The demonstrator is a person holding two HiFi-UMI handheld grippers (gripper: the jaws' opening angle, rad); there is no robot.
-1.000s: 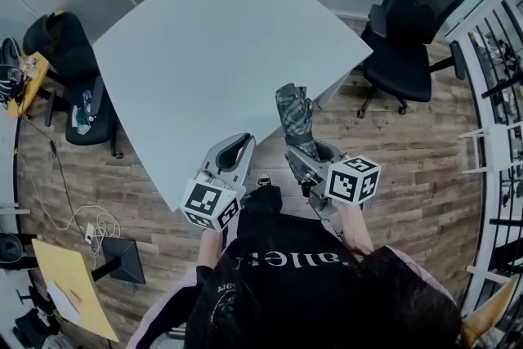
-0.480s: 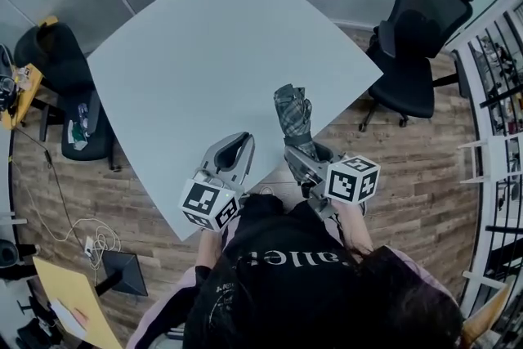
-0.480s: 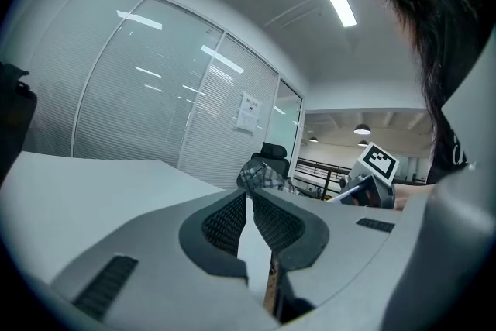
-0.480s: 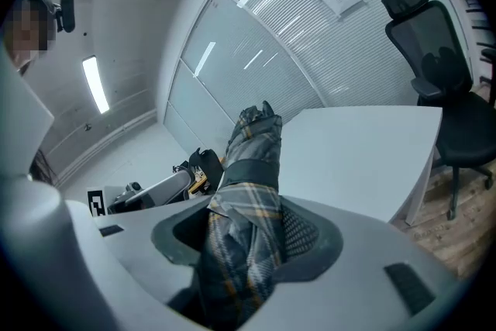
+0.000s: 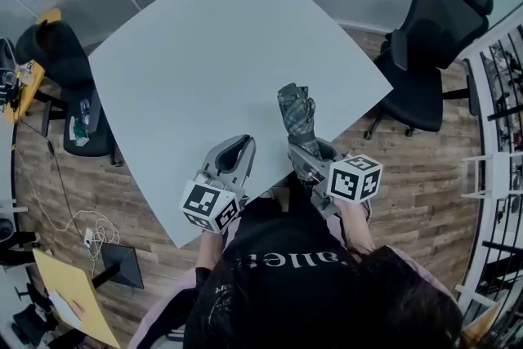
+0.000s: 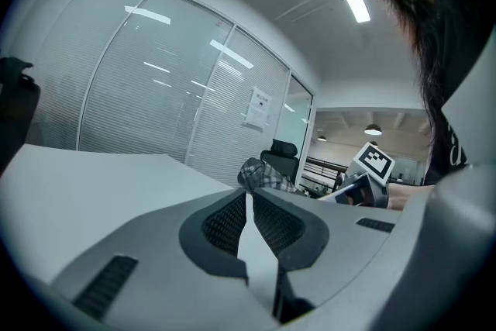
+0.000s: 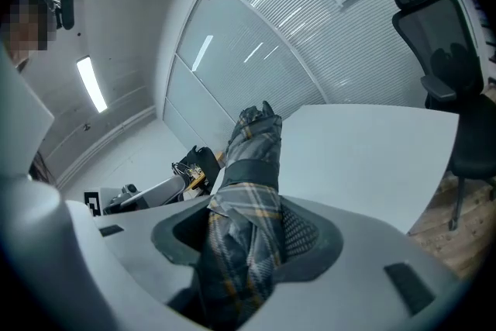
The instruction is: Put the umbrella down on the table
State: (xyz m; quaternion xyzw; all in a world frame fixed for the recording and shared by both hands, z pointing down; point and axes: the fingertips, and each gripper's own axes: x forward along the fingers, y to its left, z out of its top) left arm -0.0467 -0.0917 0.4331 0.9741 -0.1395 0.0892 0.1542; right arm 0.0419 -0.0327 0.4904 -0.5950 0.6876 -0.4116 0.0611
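my right gripper (image 5: 309, 153) is clamped around the folded plaid umbrella (image 5: 296, 112), which sticks out ahead of its jaws and tilts up over the near edge of the table (image 5: 204, 45). my left gripper (image 5: 235, 151), just beside it, has its jaws pinched together on nothing.

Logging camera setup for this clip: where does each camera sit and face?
Head view: on the person's head, facing steeply down at the table; shows torso, left gripper, right gripper.
Left gripper view: on the left gripper, facing across the table; jaws shut, empty.
Right gripper view: on the right gripper, facing over the table; jaws grip the umbrella.
Shared: umbrella and table appear in all three.
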